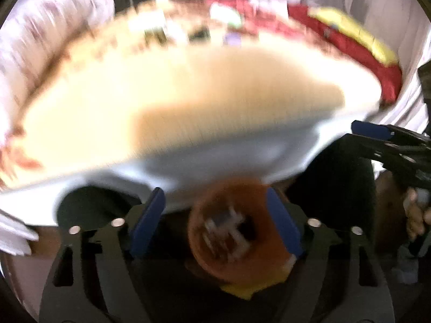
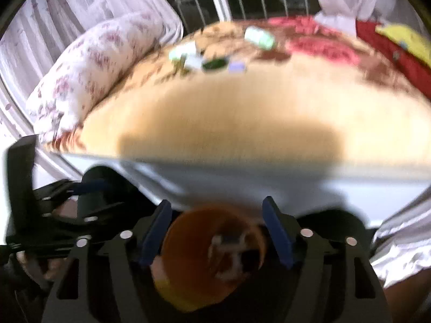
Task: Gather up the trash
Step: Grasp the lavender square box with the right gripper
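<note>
Left wrist view: left gripper (image 1: 215, 223) jaws spread, nothing pinched; orange bin (image 1: 237, 231) below between fingers, scraps inside.

Right wrist view: right gripper (image 2: 216, 232) jaws spread, empty. Trash pieces (image 2: 212, 63) on far side of bed (image 2: 242, 113), blurred, probably wrappers: light, crushable, pinch at middle.

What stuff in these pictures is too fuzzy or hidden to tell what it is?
- Scraps in the orange bin: both views, smeared by motion blur.
- Small items far across the bed: both views, blurred and tiny; a pale roll-like thing too.
- Yellow thing under the bin: mostly hidden by it and the left gripper.
- Floor beneath: left view, dark, blocked by gripper arms.
- Right gripper: jaws open, nothing visibly gripped.
</note>
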`<control>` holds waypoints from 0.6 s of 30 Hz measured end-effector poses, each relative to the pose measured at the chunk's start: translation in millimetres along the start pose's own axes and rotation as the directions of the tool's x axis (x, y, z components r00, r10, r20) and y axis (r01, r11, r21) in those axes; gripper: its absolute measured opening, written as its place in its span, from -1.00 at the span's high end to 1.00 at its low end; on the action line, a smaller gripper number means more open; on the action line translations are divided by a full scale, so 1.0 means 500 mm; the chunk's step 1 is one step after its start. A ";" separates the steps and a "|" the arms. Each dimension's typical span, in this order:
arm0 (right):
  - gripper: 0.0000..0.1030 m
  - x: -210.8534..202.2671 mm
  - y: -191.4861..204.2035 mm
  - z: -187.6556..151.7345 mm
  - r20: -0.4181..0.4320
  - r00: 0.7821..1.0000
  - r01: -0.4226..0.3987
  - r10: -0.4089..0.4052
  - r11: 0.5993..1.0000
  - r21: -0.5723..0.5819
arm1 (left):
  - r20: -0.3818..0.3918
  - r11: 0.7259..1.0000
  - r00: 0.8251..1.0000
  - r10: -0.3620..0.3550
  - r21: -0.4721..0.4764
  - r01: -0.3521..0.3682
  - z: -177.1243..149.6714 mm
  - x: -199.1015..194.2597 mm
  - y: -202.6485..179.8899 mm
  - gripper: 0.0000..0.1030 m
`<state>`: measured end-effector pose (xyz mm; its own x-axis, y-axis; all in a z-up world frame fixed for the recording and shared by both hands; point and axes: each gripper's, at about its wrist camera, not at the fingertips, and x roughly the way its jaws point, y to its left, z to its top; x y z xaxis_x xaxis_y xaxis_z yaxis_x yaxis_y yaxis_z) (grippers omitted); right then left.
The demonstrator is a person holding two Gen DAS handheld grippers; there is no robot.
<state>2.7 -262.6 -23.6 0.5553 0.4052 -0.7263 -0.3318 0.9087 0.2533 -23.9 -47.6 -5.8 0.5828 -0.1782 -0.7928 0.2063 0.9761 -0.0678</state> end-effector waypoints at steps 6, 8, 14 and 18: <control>-0.50 0.038 -0.010 0.152 0.075 0.997 0.036 -0.033 0.999 -0.041 | 0.127 0.996 0.990 0.067 -0.066 -0.059 0.084 -0.026 0.048 -0.72; -0.50 0.068 -0.011 0.199 0.086 0.995 0.055 -0.051 0.997 -0.046 | 0.132 0.993 0.989 0.066 -0.109 -0.052 0.107 -0.010 0.070 -0.72; -0.47 0.173 -0.016 0.315 0.099 0.985 0.148 -0.138 0.984 -0.096 | 0.113 0.983 0.992 0.062 -0.179 -0.041 0.121 0.031 0.119 -0.72; -0.20 0.248 -0.016 0.358 0.046 0.989 0.142 -0.138 0.985 -0.098 | 0.098 0.981 0.993 0.059 -0.191 -0.039 0.114 0.052 0.134 -0.72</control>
<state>210.8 -201.8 -1.5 0.6302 0.2801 -0.7242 -0.3229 0.9427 0.0836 49.9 6.1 3.7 0.6682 -0.1316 -0.7322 0.0293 0.9881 -0.1509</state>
